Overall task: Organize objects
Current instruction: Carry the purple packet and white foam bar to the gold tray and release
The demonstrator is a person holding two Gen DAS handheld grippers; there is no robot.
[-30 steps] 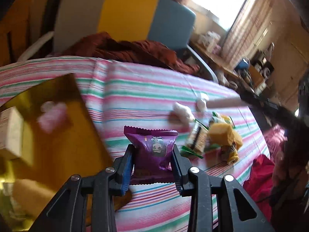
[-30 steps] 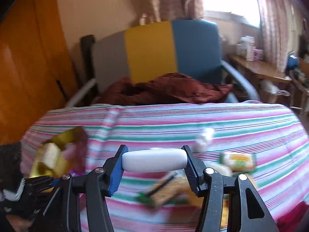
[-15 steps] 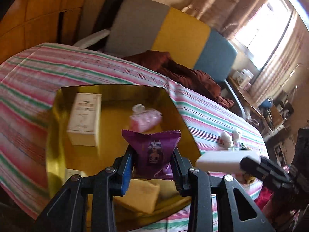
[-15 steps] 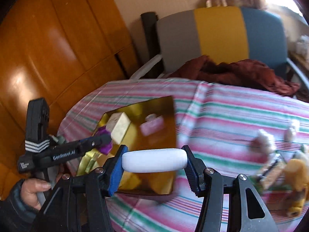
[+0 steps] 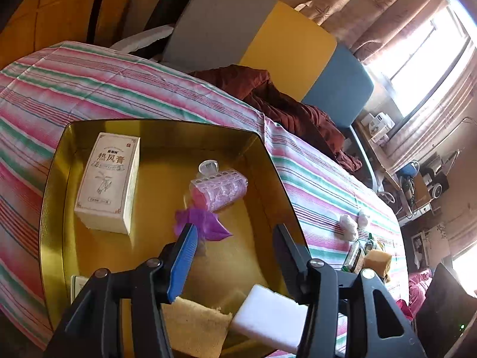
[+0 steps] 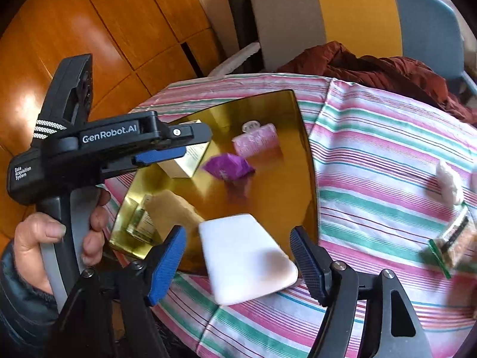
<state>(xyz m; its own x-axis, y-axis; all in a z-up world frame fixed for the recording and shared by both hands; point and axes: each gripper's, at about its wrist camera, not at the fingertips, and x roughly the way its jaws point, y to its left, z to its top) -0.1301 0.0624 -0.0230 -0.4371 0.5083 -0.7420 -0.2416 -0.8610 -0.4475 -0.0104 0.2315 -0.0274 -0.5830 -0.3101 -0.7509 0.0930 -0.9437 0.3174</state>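
A: Where was the white block (image 6: 247, 256)?
B: Between the spread jaws of the right gripper (image 6: 238, 264), loose, its long axis pointing away, over the gold tray's (image 6: 308, 161) near rim.
A: And the left gripper (image 5: 232, 256)?
B: Its jaws had just opened too; the purple packet (image 5: 202, 223) was inside the tray.

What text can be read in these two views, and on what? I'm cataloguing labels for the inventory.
"热风膏": large characters on the cream box in the gold tray.
"GenRobot.AI": side of the left gripper.
"Data Acquisition System": the same gripper's body, lower down.
Small print on the box and the mark on the purple packet: too small or blurred to read.
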